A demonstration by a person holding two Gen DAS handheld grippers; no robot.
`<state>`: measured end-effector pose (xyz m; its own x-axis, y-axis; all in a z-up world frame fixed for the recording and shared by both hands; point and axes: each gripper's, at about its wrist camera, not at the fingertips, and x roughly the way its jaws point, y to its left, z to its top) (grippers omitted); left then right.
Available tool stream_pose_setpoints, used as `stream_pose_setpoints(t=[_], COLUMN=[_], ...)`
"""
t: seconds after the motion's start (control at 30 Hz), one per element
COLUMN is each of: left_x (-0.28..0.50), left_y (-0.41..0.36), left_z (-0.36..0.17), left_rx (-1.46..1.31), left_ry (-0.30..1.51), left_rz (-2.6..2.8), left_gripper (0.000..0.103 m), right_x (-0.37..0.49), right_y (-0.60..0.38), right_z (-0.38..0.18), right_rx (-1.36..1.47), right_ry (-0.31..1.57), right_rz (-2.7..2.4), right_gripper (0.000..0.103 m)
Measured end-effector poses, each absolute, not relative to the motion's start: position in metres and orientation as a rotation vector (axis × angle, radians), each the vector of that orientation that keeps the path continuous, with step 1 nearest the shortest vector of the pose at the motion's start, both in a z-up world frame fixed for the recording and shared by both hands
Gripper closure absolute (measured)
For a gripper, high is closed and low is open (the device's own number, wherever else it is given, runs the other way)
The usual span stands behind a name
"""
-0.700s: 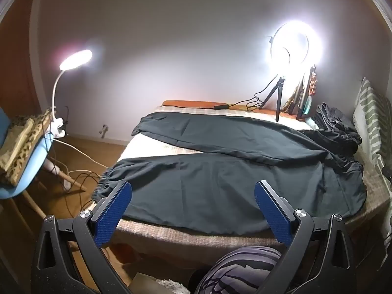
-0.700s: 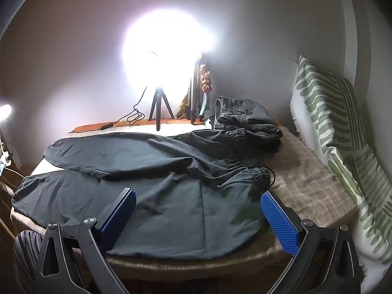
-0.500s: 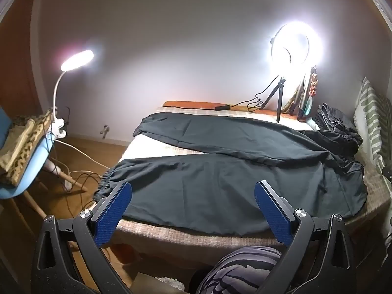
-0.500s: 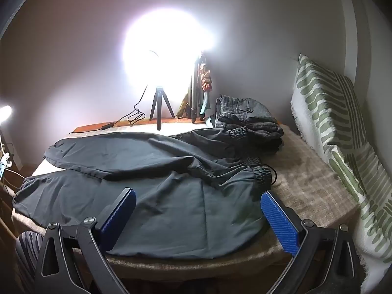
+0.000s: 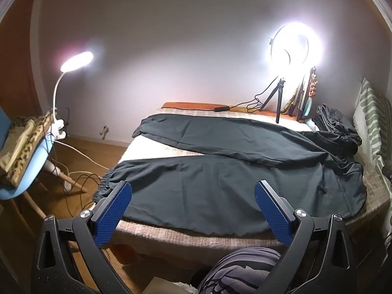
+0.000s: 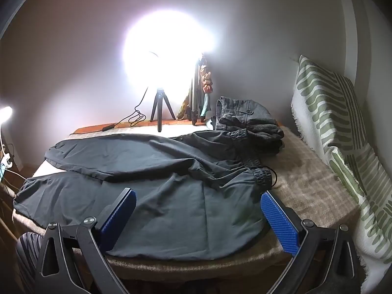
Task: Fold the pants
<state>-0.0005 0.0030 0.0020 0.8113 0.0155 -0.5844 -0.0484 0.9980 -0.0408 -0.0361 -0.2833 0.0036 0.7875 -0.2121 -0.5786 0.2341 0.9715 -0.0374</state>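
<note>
Dark pants [image 5: 220,186] lie spread flat on a bed [image 5: 171,237], both legs stretching to the left and the elastic waistband [image 6: 262,176] at the right. My left gripper [image 5: 192,188] hovers above the near leg, short of the bed's front edge, open with nothing between its blue pads. My right gripper [image 6: 198,196] hangs over the seat of the pants [image 6: 171,196], also open and empty, not touching the cloth.
A folded grey garment [image 6: 247,120] sits at the back right by a green-patterned cushion [image 6: 338,132]. A ring light on a tripod [image 5: 294,49] stands at the back. A blue chair [image 5: 22,161] with cloth, a lamp [image 5: 76,61] and floor cables are left of the bed. A striped knee [image 5: 240,269] shows below.
</note>
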Motion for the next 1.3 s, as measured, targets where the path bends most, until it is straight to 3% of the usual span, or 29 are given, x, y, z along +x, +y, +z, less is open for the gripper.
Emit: stream_pose_setpoints(t=[1.3], left_x=[-0.0002], left_y=[0.0023], left_z=[0.0014], left_rx=[-0.072], left_ry=[0.623], left_rz=[0.023], left_gripper=[0.003], right_x=[-0.0365], right_y=[-0.2782], right_z=[0.0091], right_rx=[0.037], right_ry=[0.584], right_rz=[-0.234], right_gripper=[0.0])
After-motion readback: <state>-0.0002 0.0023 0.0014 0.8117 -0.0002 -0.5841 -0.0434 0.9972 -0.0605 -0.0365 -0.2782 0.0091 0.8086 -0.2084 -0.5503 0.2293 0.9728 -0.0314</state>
